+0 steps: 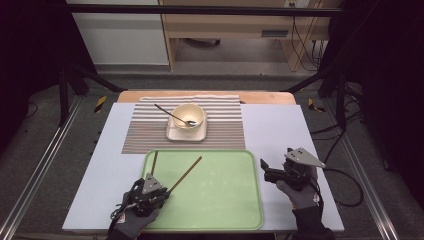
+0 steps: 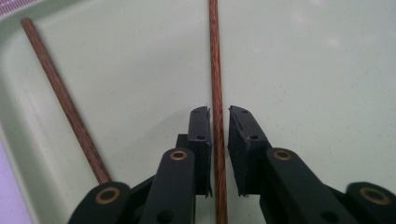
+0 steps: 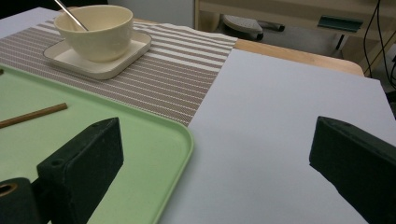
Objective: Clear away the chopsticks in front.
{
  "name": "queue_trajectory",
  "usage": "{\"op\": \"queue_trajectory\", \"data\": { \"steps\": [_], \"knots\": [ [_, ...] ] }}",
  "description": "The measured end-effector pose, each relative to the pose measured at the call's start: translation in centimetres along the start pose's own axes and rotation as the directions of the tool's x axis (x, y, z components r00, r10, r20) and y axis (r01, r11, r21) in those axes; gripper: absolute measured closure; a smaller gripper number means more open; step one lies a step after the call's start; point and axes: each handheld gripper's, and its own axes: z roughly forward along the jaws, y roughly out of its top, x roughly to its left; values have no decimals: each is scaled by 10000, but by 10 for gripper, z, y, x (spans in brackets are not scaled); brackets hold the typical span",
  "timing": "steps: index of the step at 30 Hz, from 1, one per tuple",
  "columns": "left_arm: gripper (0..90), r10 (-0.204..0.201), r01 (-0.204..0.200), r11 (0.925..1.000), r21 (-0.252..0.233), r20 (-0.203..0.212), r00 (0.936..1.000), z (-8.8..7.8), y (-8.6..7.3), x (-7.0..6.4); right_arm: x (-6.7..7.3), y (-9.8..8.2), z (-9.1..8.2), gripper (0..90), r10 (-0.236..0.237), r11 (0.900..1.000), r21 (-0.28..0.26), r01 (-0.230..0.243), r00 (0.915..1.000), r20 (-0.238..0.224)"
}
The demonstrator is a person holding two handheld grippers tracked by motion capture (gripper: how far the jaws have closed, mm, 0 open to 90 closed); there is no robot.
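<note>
The left tool (image 2: 218,122) has its jaws slightly apart around one chopstick (image 2: 215,70), likely just set down on the green tray (image 1: 240,200) beside its twin (image 2: 60,98). The right tool (image 1: 272,170) waits wide open over the pale surface (image 1: 280,130). Beyond, a bowl (image 1: 188,116) with a spoon (image 1: 172,115) sits on a striped mat (image 1: 145,130)

Two chopsticks (image 1: 186,173) (image 1: 154,162), one green tray (image 1: 225,200), one bowl (image 1: 188,116), one spoon (image 1: 172,115), one saucer (image 1: 172,134), one placemat (image 1: 145,132).
</note>
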Motion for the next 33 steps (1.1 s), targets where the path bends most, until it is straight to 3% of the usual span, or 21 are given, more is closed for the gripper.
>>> {"op": "queue_trajectory", "data": {
  "steps": [5,10,15,23,33],
  "knots": [
    [739,337,-334,9973,-650,43,9994,-4,13,1,0,0,0,31,-15,10000,7,15,10000,18],
    [745,627,-605,9899,-1281,133,9979,-4,31,4,0,-1,2,31,-26,10000,55,26,10000,9],
    [797,674,-624,9873,-1458,297,9973,5,47,6,0,-1,2,31,4,10000,73,-4,10000,17],
    [873,1137,-1076,9883,-1077,527,9921,37,66,-2,-1,-1,2,31,6,10000,78,-6,10000,15],
    [896,1585,-1555,9870,-414,845,9837,59,67,-5,0,-1,3,29,-102,9999,100,102,9999,1]
  ]
}}
